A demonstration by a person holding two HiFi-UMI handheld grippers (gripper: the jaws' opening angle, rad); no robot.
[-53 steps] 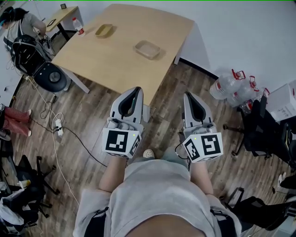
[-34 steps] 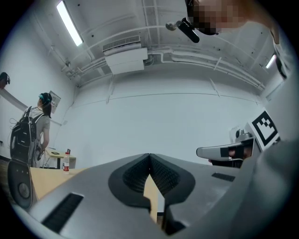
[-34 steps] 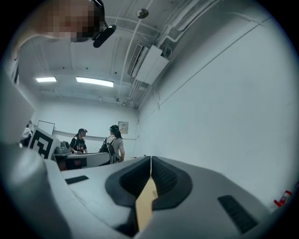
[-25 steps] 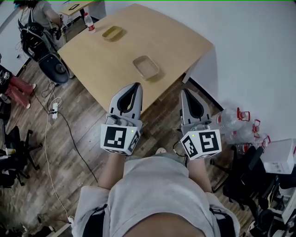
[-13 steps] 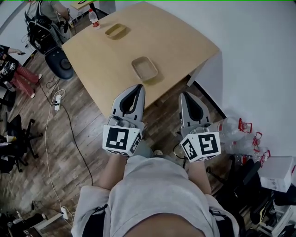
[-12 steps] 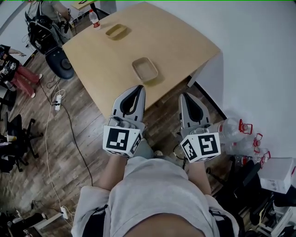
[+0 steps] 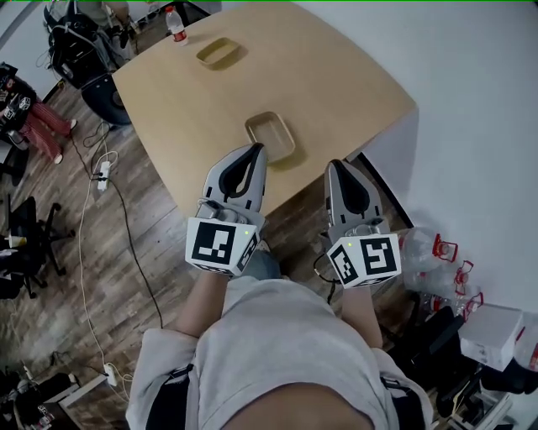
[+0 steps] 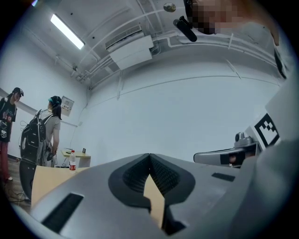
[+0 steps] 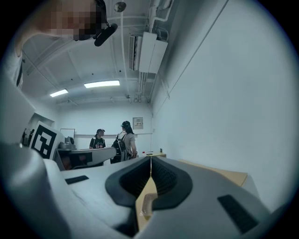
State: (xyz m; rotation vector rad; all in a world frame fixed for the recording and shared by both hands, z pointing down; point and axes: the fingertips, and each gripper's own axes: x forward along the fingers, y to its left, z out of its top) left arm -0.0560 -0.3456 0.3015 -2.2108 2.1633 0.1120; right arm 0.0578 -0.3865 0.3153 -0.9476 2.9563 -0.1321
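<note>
In the head view my left gripper [image 7: 256, 150] is shut and holds nothing; its tip hangs over the near edge of a light wooden table [image 7: 336, 76], just short of a shallow tan tray [image 7: 271, 137]. My right gripper [image 7: 335, 165] is also shut and bare, beside the table's near corner above the wood floor. A second, olive tray [image 7: 217, 52] and a red-capped bottle [image 7: 175, 23] stand at the table's far end. In the left gripper view the jaws meet at the left gripper [image 8: 149, 157]. In the right gripper view the right gripper [image 9: 150, 159] frames the tan tray [image 9: 145, 205] below.
Large water jugs [image 7: 437, 252] and a white box [image 7: 490, 323] lie on the floor at the right. An office chair [image 7: 92, 84] and cables [image 7: 92, 180] sit left of the table. Two people [image 9: 117, 145] stand farther off. A white wall runs along the right.
The table and tan tray have come nearer in the head view; both grippers now reach the table's near edge. Both stayed shut throughout.
</note>
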